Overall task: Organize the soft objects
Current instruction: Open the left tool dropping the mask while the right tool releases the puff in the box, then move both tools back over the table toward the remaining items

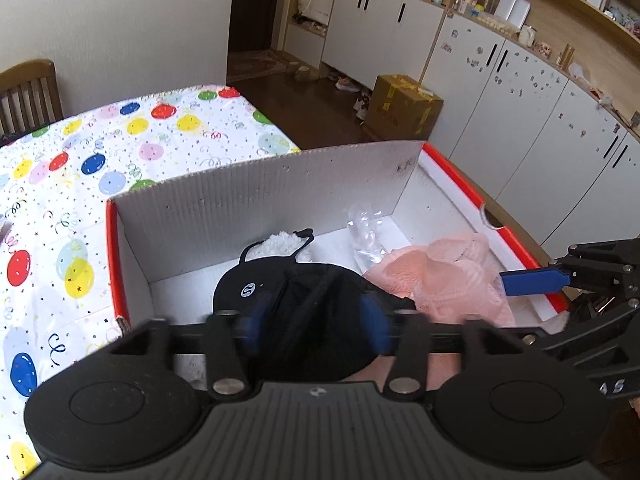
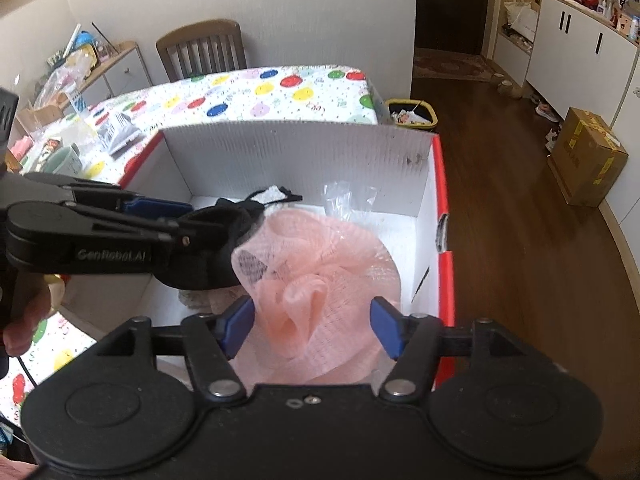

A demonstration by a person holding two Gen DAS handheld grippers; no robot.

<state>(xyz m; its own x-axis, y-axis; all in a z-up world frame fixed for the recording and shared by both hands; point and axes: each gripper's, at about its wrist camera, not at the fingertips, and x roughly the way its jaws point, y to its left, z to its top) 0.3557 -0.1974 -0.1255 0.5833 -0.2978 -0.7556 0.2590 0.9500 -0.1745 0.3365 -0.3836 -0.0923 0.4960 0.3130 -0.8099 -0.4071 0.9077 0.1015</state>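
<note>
A white box with red rims (image 1: 256,184) (image 2: 304,148) stands on the table. In it lie a black cap (image 1: 280,284) (image 2: 212,240), a pink mesh sponge (image 1: 440,276) (image 2: 320,264), a white fluffy item (image 1: 280,244) (image 2: 272,194) and clear plastic (image 1: 366,236) (image 2: 348,196). My left gripper (image 1: 314,326) is open, its blue pads on either side of the black cap. My right gripper (image 2: 312,324) is open, its pads on either side of the pink sponge, not pressing it. Each gripper shows in the other's view: the right (image 1: 536,280), the left (image 2: 160,208).
The table wears a balloon-print cloth (image 1: 80,168) (image 2: 260,96). A wooden chair (image 2: 200,50) stands at its far end. Cups and clutter (image 2: 64,152) sit on the table's left. A cardboard box (image 1: 404,106) (image 2: 588,156) and a yellow bin (image 2: 412,114) stand on the floor; white cabinets (image 1: 520,100) line the wall.
</note>
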